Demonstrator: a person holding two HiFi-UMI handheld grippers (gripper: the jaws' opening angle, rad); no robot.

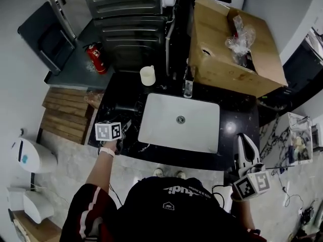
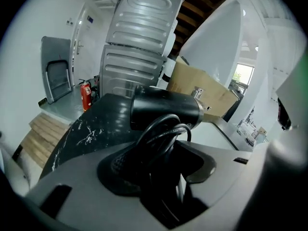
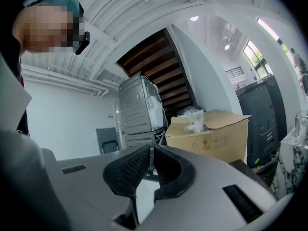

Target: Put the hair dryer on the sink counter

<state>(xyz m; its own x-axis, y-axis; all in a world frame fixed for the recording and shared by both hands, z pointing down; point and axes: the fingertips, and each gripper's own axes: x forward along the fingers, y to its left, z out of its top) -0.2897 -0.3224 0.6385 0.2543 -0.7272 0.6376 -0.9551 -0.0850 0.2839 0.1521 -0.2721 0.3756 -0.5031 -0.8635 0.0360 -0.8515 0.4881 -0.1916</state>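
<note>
The black hair dryer (image 2: 166, 110) has its barrel lying over the left end of the black marble sink counter (image 1: 237, 110). Its handle and looped cord sit between the jaws of my left gripper (image 2: 159, 158), which is shut on them. In the head view the left gripper (image 1: 123, 126) is at the counter's left front corner, and the hair dryer (image 1: 122, 108) shows only as a dark shape on the dark stone. My right gripper (image 1: 244, 141) hangs off the counter's right front edge. Seen in its own view, the right gripper (image 3: 150, 165) has its jaws together and empty.
A white basin (image 1: 179, 121) fills the counter's middle, with a faucet (image 1: 188, 84) behind it and a cream cup (image 1: 147, 75) at the back left. A large cardboard box (image 1: 234, 49) stands at the back right. A red fire extinguisher (image 1: 96, 58) and wooden steps (image 1: 65, 110) are to the left.
</note>
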